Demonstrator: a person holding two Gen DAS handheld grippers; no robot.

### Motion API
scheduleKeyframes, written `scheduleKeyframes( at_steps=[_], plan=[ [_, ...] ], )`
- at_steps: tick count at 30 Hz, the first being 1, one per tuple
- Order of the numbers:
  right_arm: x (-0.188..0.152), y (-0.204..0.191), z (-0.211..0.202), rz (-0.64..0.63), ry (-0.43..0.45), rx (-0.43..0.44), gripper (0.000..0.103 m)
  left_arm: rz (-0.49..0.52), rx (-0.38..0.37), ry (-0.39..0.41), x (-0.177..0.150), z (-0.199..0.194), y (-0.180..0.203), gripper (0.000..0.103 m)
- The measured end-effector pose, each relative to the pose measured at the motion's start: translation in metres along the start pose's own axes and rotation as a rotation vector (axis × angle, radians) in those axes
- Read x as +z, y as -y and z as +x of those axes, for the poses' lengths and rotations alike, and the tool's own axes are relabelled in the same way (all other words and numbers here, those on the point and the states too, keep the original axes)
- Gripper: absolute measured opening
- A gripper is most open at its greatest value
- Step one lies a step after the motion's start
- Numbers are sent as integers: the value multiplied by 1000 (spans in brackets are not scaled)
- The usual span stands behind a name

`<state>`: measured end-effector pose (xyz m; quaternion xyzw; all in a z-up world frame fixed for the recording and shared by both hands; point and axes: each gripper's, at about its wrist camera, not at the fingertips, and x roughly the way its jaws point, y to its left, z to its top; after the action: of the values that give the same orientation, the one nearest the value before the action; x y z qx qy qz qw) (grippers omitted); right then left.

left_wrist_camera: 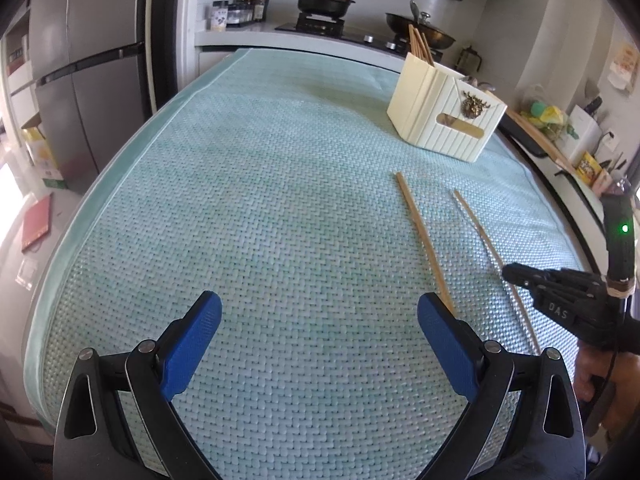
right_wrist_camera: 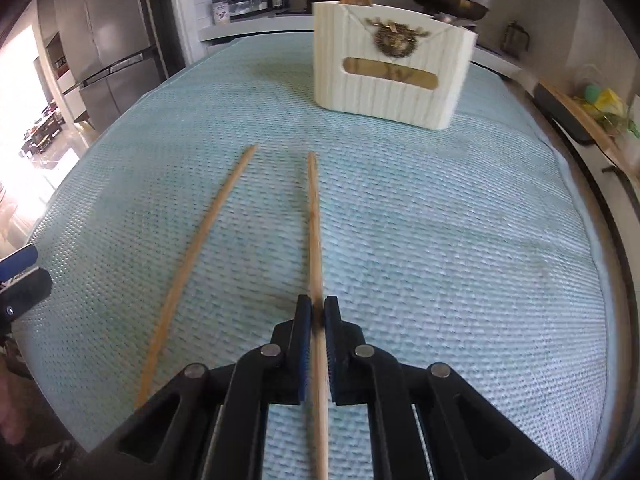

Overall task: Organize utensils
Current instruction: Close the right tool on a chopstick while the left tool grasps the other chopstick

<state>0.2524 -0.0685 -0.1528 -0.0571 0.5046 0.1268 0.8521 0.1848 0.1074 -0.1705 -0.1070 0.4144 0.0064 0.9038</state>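
Two wooden chopsticks lie on the teal woven mat [left_wrist_camera: 260, 200]. My right gripper [right_wrist_camera: 318, 308] is shut on the right chopstick [right_wrist_camera: 314, 224], which runs forward between the blue pads; from the left wrist view this gripper [left_wrist_camera: 510, 274] sits over that chopstick [left_wrist_camera: 480, 232]. The other chopstick [right_wrist_camera: 196, 248] lies free to its left, and also shows in the left wrist view [left_wrist_camera: 424, 240]. My left gripper [left_wrist_camera: 319, 316] is open and empty above the mat, left of both. A cream utensil holder [right_wrist_camera: 392, 68] with chopsticks in it [left_wrist_camera: 420, 46] stands at the far right.
A stove with a black pot [left_wrist_camera: 324, 2] and a pan [left_wrist_camera: 424, 30] sits behind the table. A grey fridge [left_wrist_camera: 88, 72] stands at the left. A dark tray with a wooden board [right_wrist_camera: 580, 120] lies off the mat's right edge.
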Motion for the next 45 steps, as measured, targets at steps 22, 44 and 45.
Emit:
scheduleKeyframes(
  at_steps=[22, 44, 45],
  plan=[
    [-54, 63, -36, 88, 109, 45, 44, 114, -54, -78, -4, 20, 47, 99],
    [11, 53, 14, -49, 70, 25, 31, 222, 12, -162, 60, 112, 86, 71],
    [17, 54, 18, -52, 64, 27, 30, 226, 7, -171, 65, 116, 87, 71]
  ],
)
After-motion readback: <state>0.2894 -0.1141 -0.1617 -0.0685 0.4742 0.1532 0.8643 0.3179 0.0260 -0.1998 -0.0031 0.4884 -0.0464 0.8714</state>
